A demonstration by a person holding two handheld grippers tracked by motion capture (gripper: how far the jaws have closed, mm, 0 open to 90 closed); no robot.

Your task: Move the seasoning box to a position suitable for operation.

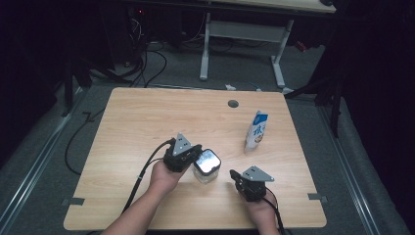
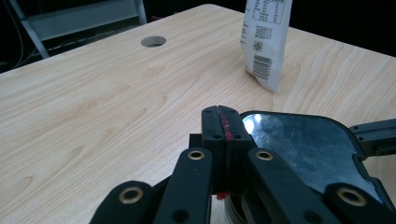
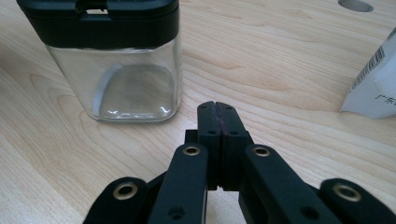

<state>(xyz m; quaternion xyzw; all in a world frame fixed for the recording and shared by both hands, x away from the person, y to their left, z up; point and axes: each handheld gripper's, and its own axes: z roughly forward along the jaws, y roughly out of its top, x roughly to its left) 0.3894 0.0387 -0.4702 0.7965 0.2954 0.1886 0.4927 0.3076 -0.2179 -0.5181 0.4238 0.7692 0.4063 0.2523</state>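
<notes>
In the high view my left hand-held gripper (image 1: pixel 195 155) sits just left of centre in the lower half of the frame, its tip right against the dark lid of the square clear glass jar with a black lid (image 1: pixel 206 166), which stands on the light wooden table (image 1: pixel 147 122) a little below the middle of the picture. In the left gripper view (image 2: pixel 223 122) my two black jaws are pressed flat together with nothing between them, a thin red line showing along the seam, and the jar's glossy black lid (image 2: pixel 303 144) lies just to their right in the lower right of that frame; whether the jaws actually touch the lid I cannot tell. My right hand-held gripper (image 1: pixel 236 174) is in the lower right-of-centre part of the high view, near the jar's right side but apart from it. In the right gripper view (image 3: pixel 215 112) its jaws are also together and hold nothing, and the jar (image 3: pixel 116 60) stands upright in the upper left of that frame, with bare table between it and the jaw tips. A white and blue paper carton (image 1: pixel 256 129) stands upright to the upper right of the jar in the high view, well apart from both my hand-held grippers, and its barcoded face (image 2: pixel 264 42) shows at the top of the left gripper view.
</notes>
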